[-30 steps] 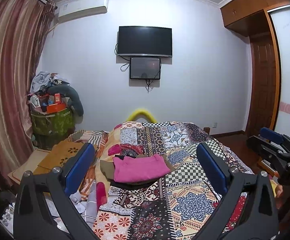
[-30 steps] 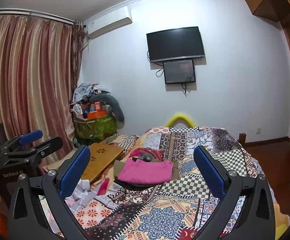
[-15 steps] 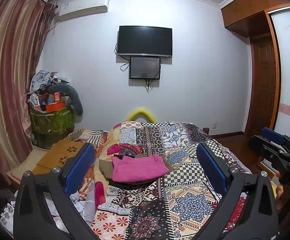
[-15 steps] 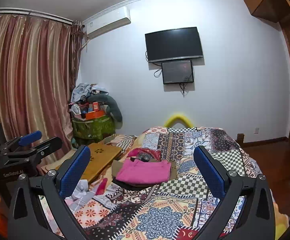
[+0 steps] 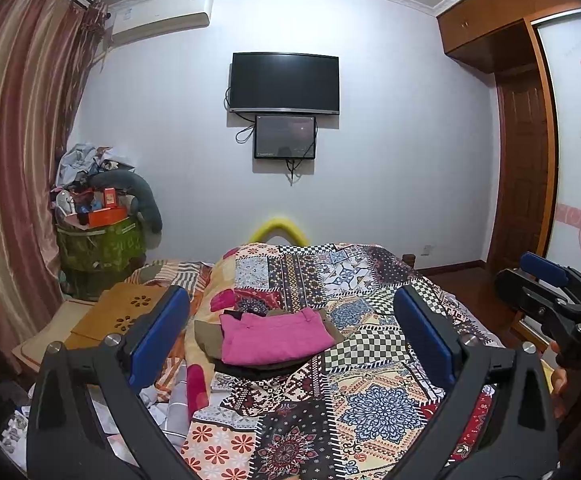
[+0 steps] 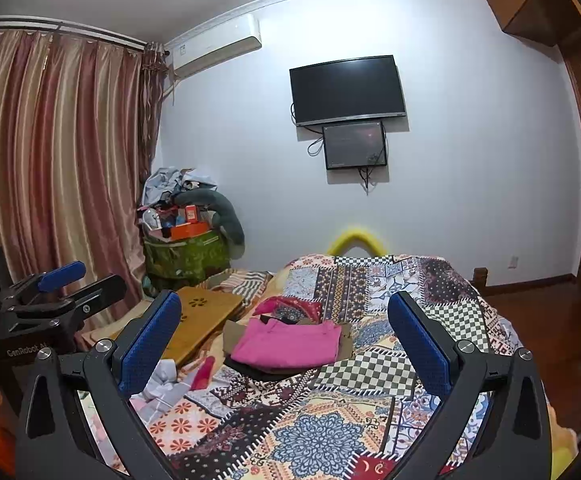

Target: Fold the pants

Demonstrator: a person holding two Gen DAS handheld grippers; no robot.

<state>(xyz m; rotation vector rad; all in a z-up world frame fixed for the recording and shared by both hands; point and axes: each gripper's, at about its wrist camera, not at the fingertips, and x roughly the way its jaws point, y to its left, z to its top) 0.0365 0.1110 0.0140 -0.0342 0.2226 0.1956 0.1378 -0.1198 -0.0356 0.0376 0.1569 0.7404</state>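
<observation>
On the bed point(image 5: 374, 396), upon the patchwork quilt point(image 6: 322, 432), we see the pink pants point(image 5: 272, 340) lying folded on top of a small pile of darker clothes point(image 5: 210, 334), well apart from us. We judge them soft, light and limp, so they would sag if lifted; a hold at the waistband corners seems best. Our left tool point(image 5: 292, 332) and right tool point(image 6: 284, 332) both hover above the near end of the bed, level and pointing forward, with fingers spread wide and nothing between them.
</observation>
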